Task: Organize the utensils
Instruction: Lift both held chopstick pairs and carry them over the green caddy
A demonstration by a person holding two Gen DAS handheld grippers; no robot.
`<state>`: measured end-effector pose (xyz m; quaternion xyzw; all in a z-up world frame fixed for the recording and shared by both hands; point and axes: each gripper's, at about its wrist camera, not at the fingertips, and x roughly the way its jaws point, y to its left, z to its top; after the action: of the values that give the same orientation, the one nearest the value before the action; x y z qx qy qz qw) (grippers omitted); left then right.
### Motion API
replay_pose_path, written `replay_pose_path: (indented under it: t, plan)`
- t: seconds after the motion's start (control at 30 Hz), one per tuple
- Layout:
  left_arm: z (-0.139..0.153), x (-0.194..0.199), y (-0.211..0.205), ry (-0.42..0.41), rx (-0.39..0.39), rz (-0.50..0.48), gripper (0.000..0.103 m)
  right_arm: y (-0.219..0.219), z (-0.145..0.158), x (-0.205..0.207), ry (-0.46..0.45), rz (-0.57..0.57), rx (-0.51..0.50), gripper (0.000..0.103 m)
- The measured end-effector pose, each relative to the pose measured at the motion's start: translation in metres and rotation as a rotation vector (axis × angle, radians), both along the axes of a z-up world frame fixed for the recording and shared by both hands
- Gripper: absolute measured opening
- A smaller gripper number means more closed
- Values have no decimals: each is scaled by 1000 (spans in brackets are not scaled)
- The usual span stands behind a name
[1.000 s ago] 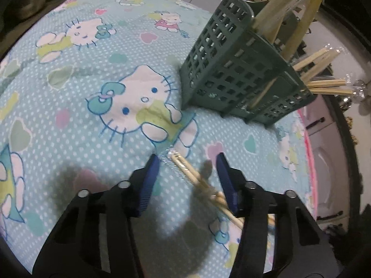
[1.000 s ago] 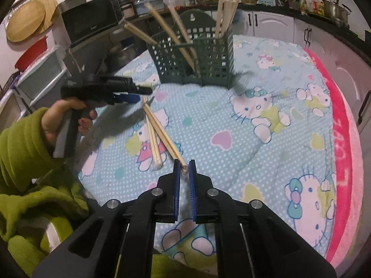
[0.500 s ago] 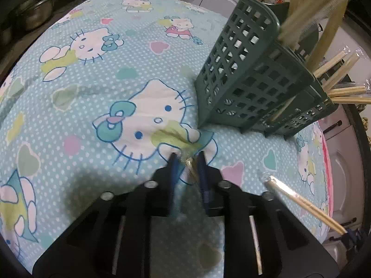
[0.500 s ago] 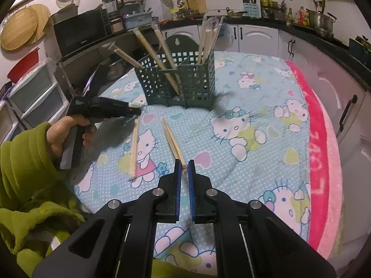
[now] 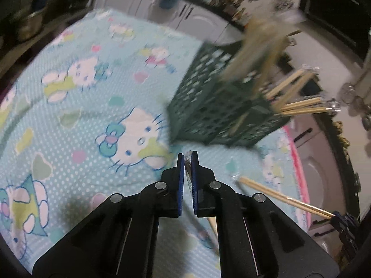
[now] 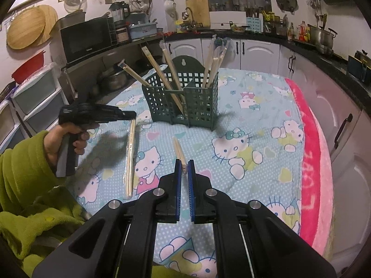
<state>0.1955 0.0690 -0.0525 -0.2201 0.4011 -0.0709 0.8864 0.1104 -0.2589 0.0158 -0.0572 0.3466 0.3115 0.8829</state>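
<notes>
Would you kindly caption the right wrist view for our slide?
Both grippers, right gripper and left gripper, each grip wrapped chopsticks before the green caddy.

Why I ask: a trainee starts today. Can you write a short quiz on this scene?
1. True or false: the left gripper is open and empty.
2. What does the right gripper clamp? A) a spoon B) wrapped chopsticks C) a fork
3. Short answer: which container holds the other chopsticks?

Key: 1 false, it is shut on a chopstick pair; 2 B; 3 the green basket.
</notes>
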Motion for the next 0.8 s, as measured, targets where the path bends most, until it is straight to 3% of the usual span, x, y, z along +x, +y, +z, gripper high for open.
replay_pose_path:
  t: [0.47, 0.8]
  plan:
    - [91, -23, -35, -217, 17, -109, 2, 17, 27, -3, -65, 45, -24, 5]
    - [154, -27, -46, -355, 40, -127, 2, 26, 66, 4, -135, 51, -15, 5]
